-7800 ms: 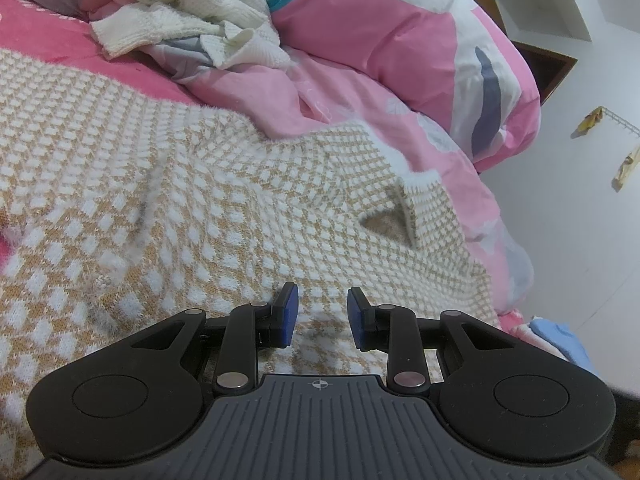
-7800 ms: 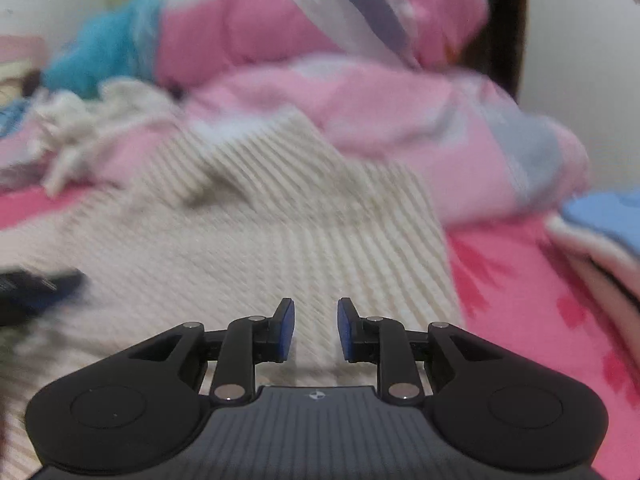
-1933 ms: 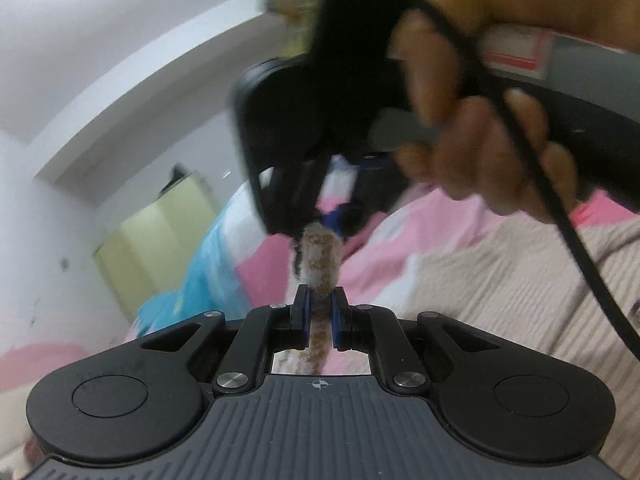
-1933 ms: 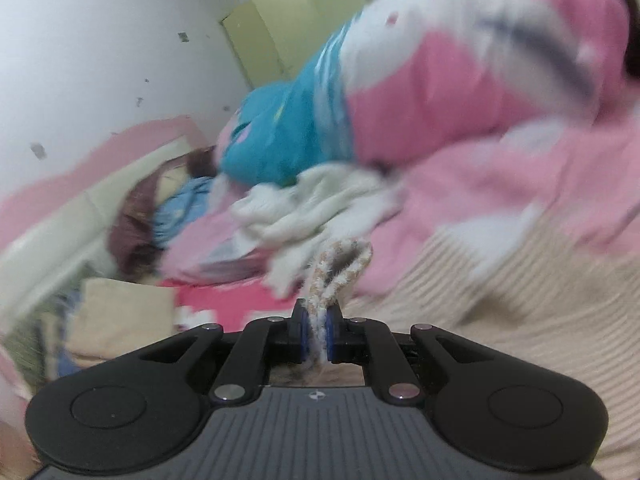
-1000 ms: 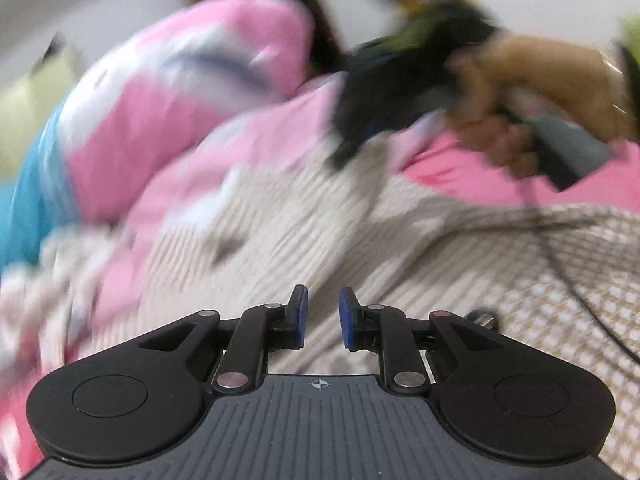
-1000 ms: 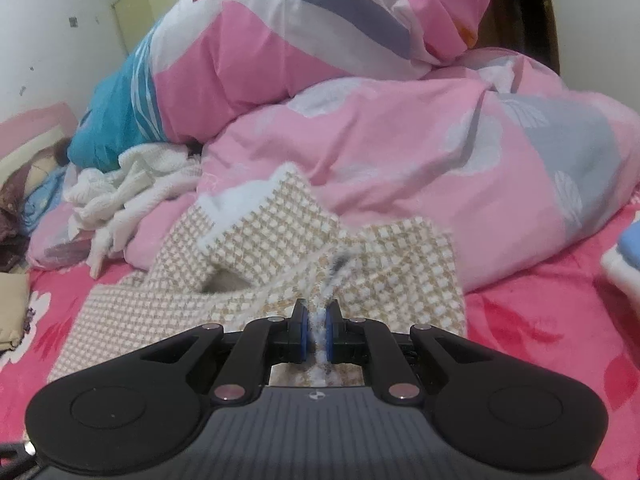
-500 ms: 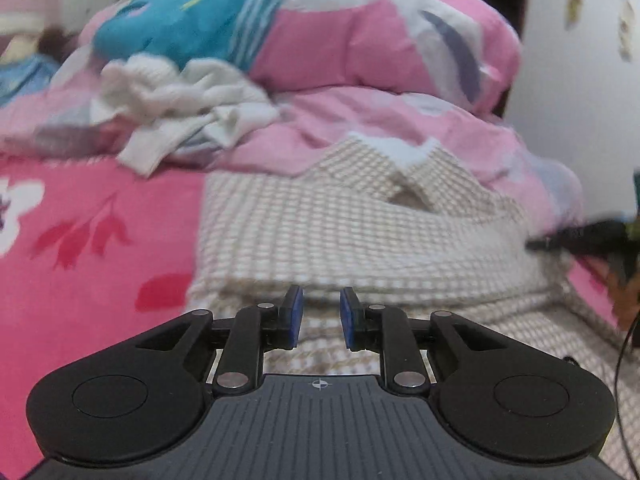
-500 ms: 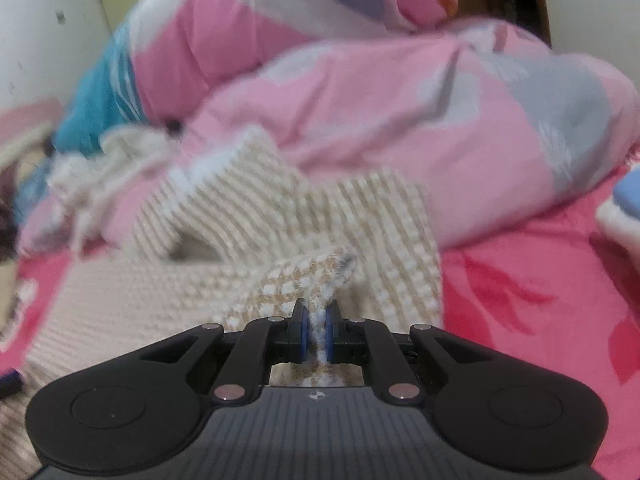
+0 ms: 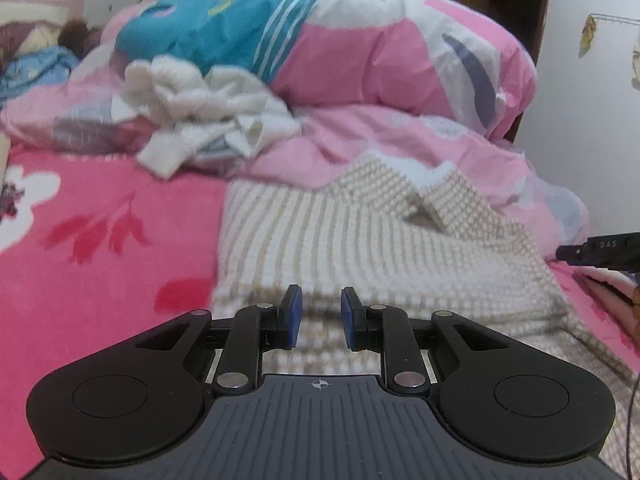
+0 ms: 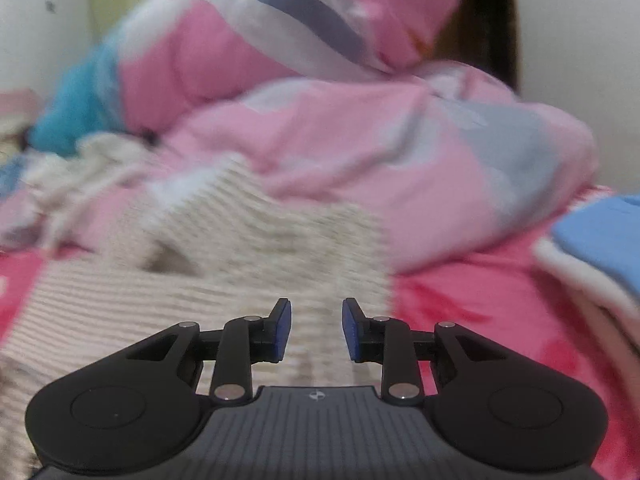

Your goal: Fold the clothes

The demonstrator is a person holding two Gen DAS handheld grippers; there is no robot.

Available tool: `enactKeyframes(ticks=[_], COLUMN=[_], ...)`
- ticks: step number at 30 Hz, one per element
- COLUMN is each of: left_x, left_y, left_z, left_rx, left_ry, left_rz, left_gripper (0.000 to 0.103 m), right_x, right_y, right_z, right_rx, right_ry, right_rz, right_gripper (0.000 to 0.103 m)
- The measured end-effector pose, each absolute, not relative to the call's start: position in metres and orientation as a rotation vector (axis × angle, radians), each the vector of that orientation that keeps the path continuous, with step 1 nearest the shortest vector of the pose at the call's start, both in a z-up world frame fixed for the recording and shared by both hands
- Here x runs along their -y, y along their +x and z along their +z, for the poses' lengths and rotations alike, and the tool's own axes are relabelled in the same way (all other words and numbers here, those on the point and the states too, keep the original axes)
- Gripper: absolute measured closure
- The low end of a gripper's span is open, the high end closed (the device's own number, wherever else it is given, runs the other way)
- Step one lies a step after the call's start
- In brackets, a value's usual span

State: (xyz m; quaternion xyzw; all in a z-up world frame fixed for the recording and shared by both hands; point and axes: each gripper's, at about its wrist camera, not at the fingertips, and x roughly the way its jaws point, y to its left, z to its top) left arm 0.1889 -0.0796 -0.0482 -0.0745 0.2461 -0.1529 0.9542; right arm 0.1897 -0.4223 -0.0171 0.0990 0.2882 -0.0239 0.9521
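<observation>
**First fold down, more to go**

Left wrist: the left gripper [image 9: 320, 318] hovers with jaws slightly spread, empty, over the sweater [image 9: 360, 248] — one layer doubled over, collar far right. Bare sheet [image 9: 100, 240] lies left.

Right wrist: the right gripper [image 10: 316, 330] has jaws opening, nothing between them — sweater [image 10: 224, 264] beneath, sheet clear to the right.

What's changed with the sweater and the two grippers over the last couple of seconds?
Both grippers let go of the checked sweater: the left gripper first, the right gripper just now, its jaws opening with nothing between them. The lifted edge now lies folded over. The quilt and white garment stayed put.
</observation>
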Motion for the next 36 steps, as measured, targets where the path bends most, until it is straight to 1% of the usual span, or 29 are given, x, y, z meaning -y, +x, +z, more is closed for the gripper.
enactKeyframes(ticks=[2,5,6,7,8,9,11,14,18,20,23,24,25,27,30,33,36], left_x=[0.091,0.111,0.115,0.118,0.119,0.119,0.118,0.113,0.109,0.108,0.105,0.105,0.103,0.1,0.091,0.082,0.068], left_y=[0.196,0.21,0.216,0.223,0.229,0.23,0.228,0.23,0.23,0.23,0.23,0.23,0.231,0.231,0.231,0.23,0.245], left_z=[-0.045,-0.051,-0.058,-0.067,-0.078,-0.085,-0.088,-0.09,-0.091,-0.091,-0.092,-0.092,-0.092,-0.091,-0.081,-0.069,-0.085], left_rx=[-0.473,-0.455,-0.477,-0.518,-0.559,-0.568,-0.549,-0.555,-0.555,-0.555,-0.556,-0.556,-0.556,-0.559,-0.547,-0.493,-0.557], left_ry=[-0.132,-0.072,-0.063,-0.066,-0.078,-0.087,-0.089,-0.122,-0.151,-0.161,-0.176,-0.182,-0.189,-0.211,-0.261,-0.272,-0.31], left_rz=[-0.293,-0.249,-0.236,-0.234,-0.234,-0.233,-0.235,-0.249,-0.261,-0.265,-0.271,-0.274,-0.276,-0.282,-0.282,-0.242,-0.197], left_gripper=[0.082,0.082,0.082,0.082,0.082,0.082,0.082,0.082,0.082,0.082,0.082,0.082,0.082,0.081,0.081,0.081,0.081], right_x=[0.403,0.385,0.379,0.379,0.381,0.382,0.38,0.368,0.352,0.348,0.351,0.354,0.357,0.361,0.352,0.348,0.352], right_y=[0.193,0.205,0.209,0.215,0.216,0.21,0.207,0.208,0.2,0.203,0.216,0.21,0.206,0.206,0.206,0.205,0.204], right_z=[-0.016,-0.035,-0.042,-0.058,-0.073,-0.079,-0.076,-0.055,-0.027,-0.032,-0.073,-0.082,-0.085,-0.083,-0.083,-0.085,-0.087], right_rx=[-0.568,-0.619,-0.638,-0.696,-0.721,-0.687,-0.696,-0.735,-0.638,-0.635,-0.76,-0.72,-0.694,-0.704,-0.707,-0.7,-0.689], right_ry=[0.206,0.157,0.14,0.114,0.089,0.057,0.025,-0.029,0.034,0.076,0.118,0.113,0.119,0.164,0.11,0.099,0.117], right_rz=[0.04,0.056,0.059,0.03,0.016,0.031,0.004,-0.054,0.038,0.075,0.051,0.069,0.085,0.08,0.061,0.052,0.056], right_gripper=[0.075,0.075,0.075,0.077,0.082,0.082,0.081,0.081,0.08,0.08,0.08,0.08,0.08,0.08,0.08,0.08,0.08])
